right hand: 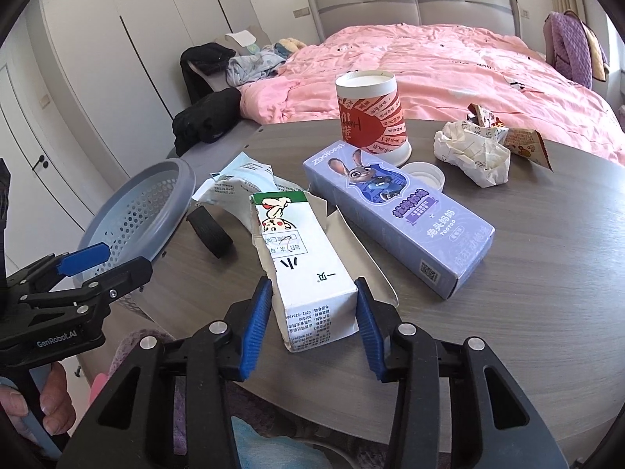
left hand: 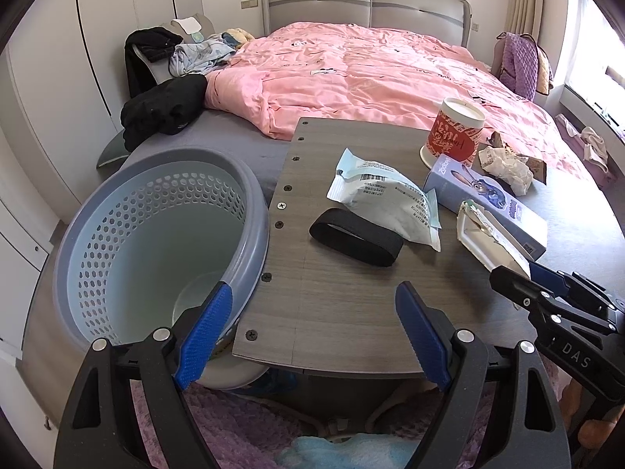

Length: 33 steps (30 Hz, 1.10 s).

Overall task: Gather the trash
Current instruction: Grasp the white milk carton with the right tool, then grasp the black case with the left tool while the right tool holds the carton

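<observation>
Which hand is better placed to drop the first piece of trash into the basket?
Right. The right claw already brackets the torn white carton, pads at its sides. The left claw is open, holding nothing, beside the basket.

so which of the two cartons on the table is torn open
The white carton between the right gripper pads: its far end is ripped, flaps splayed. The lavender rabbit carton beside it looks closed and intact.
</observation>
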Motion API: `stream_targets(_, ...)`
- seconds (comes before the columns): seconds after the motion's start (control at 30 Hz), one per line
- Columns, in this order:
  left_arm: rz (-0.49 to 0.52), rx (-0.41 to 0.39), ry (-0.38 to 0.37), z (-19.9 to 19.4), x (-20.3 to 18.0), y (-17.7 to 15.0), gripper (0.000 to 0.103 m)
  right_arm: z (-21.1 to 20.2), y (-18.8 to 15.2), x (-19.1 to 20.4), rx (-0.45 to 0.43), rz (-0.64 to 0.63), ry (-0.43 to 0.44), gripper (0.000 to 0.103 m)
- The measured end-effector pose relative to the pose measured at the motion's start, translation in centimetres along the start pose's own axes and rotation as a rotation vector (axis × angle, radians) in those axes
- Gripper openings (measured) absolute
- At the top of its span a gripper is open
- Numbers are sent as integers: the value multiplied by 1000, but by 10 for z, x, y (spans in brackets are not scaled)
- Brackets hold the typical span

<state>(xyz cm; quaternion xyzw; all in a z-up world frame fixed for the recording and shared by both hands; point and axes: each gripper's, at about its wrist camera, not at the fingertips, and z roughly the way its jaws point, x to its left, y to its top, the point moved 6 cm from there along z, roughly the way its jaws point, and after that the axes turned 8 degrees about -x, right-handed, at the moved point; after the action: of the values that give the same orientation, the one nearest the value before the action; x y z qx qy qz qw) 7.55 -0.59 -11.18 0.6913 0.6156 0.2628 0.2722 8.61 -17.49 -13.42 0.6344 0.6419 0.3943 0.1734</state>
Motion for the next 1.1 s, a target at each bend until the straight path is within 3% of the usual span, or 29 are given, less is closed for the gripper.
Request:
stream_targets(0.37, -49, 8, -30, 13, -13, 16, 82, -30, -1, -17, -65, 51, -10, 42)
stream_targets(0.7, -83, 27, 19, 45, -27, 29, 82, -34, -9, -40, -71, 103, -24, 42)
stream_targets(1.1, -85, 74, 62, 72, -28, 22, 81, -33, -7, -50, -85, 126, -18, 42)
